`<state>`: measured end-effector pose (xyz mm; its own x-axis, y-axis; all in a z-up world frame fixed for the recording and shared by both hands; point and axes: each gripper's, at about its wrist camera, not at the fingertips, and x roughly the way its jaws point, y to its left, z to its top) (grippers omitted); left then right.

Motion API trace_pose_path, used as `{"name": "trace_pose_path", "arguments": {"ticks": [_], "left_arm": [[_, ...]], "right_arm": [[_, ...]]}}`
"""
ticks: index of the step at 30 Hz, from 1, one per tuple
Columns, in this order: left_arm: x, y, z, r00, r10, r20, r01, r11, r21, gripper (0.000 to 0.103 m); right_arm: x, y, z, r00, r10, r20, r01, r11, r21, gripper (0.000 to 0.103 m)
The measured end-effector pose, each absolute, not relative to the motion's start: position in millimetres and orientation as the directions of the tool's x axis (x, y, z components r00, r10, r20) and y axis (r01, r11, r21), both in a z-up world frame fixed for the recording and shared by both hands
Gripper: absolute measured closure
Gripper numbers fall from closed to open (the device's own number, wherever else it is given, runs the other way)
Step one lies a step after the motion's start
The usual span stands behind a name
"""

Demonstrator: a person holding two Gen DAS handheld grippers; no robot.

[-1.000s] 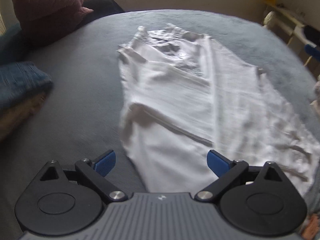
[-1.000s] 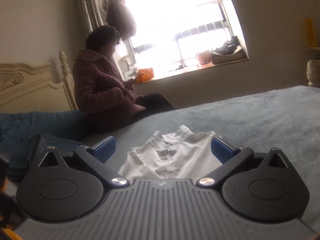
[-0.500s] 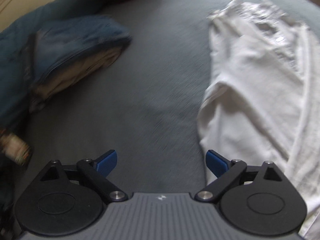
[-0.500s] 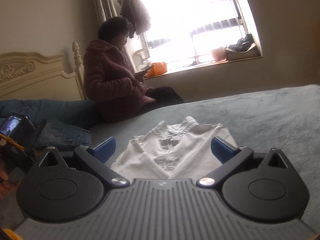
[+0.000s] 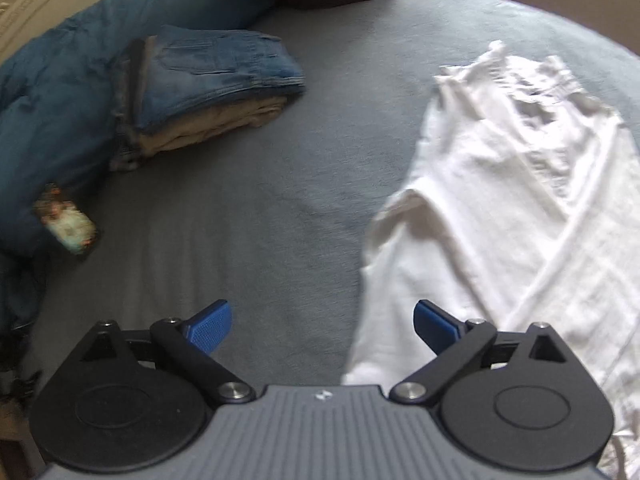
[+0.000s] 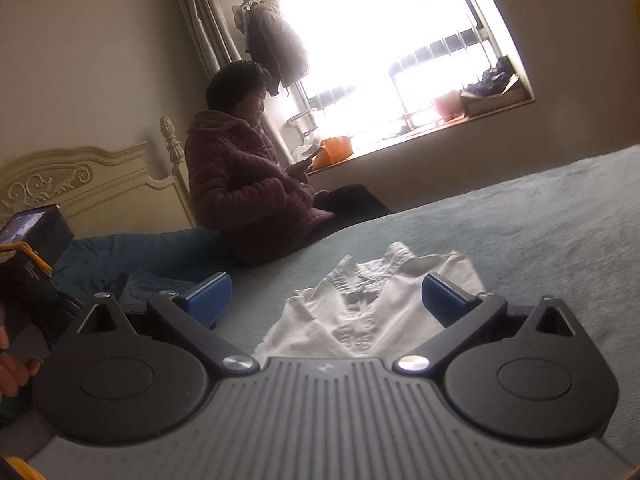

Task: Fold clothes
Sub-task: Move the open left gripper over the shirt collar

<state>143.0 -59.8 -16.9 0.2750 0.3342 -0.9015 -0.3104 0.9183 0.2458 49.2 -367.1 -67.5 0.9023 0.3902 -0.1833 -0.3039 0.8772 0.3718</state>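
Observation:
A white shirt (image 5: 500, 200) lies spread, partly folded, on the grey bed cover (image 5: 248, 220). Its collar points away from me. My left gripper (image 5: 320, 314) points down over the shirt's left edge. Its jaws are opening, with only the edge of the cloth lying beneath them and nothing pinched. In the right wrist view the same shirt (image 6: 360, 312) lies just ahead of my right gripper (image 6: 326, 286), which stands wide open and holds nothing. It hovers low and nearly level over the bed.
A folded stack with blue jeans on top (image 5: 216, 80) sits at the left beside a blue duvet (image 5: 60, 100). A small picture card (image 5: 66, 226) lies near it. A person in a maroon jacket (image 6: 248, 184) sits on the bed's far edge by the headboard (image 6: 60, 184).
The left wrist view swung from over the shirt to its left edge, bringing the jeans stack and duvet into sight. The right gripper drifted a little, with the shirt now closer.

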Motion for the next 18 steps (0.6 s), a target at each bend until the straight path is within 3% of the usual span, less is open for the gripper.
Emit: {"name": "trace_pose_path", "arguments": {"ticks": [7, 12, 18], "left_arm": [[137, -79, -25, 0.379, 0.161, -0.911, -0.146, 0.983, 0.113, 0.005], [129, -82, -11, 0.521, 0.028, -0.853, -0.055, 0.998, 0.0, 0.005], [141, -56, -11, 0.641, 0.03, -0.767, -0.03, 0.999, 0.014, 0.005]], "right_arm": [[35, -352, -61, 0.903, 0.343, -0.258, -0.268, 0.92, 0.284, 0.001], [39, -339, -38, 0.908, 0.309, -0.282, -0.268, 0.947, 0.176, 0.001], [74, -332, -11, 0.888, 0.308, -0.342, -0.25, 0.947, 0.204, 0.001]]}}
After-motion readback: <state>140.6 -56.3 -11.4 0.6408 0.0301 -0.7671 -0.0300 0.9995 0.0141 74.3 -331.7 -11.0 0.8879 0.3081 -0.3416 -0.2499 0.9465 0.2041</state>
